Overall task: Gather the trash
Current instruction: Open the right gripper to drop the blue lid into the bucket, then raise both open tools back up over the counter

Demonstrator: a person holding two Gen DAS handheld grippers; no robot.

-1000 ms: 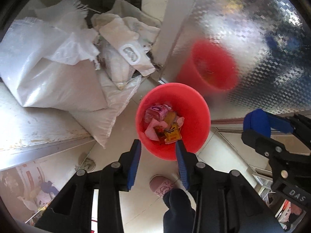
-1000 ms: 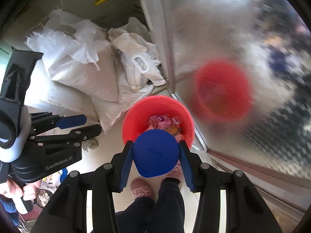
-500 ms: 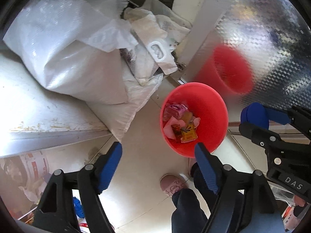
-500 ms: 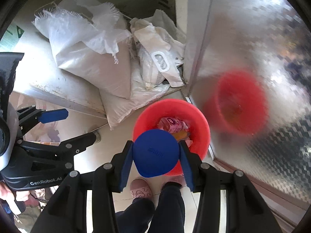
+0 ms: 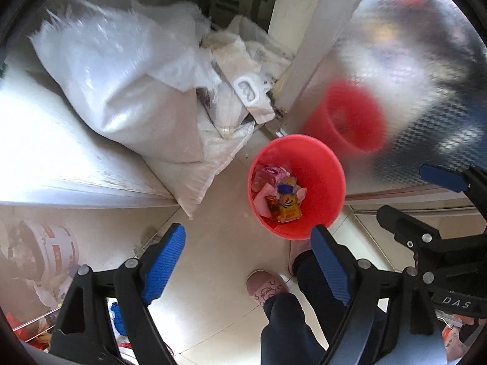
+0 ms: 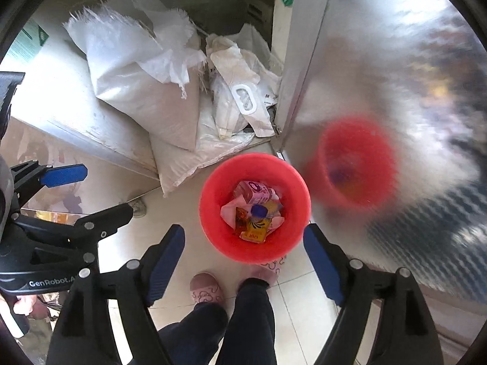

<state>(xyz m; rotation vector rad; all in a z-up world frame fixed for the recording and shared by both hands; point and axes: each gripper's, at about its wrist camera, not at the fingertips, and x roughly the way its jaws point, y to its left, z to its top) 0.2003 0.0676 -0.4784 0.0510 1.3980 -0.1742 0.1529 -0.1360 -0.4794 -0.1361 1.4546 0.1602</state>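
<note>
A red trash bin (image 5: 322, 164) stands on the tiled floor and also shows in the right wrist view (image 6: 210, 188). It holds a pink carton (image 6: 254, 191), yellow and orange wrappers (image 6: 254, 228) and a blue cap (image 6: 258, 210), also seen in the left wrist view (image 5: 284, 188). My left gripper (image 5: 248, 261) is open and empty, above the floor left of the bin. My right gripper (image 6: 243, 261) is open and empty, directly above the bin's near rim.
White woven sacks (image 6: 143, 70) and crumpled bags (image 6: 240, 91) are piled behind the bin. A shiny metal panel (image 6: 395, 76) on the right mirrors the bin. The person's pink slippers (image 6: 207, 289) and dark trousers are below. A stone ledge (image 5: 45, 158) lies left.
The right gripper opened and let go of the blue cap, which now lies in the bin. The left gripper opened earlier and has drawn back to the left.
</note>
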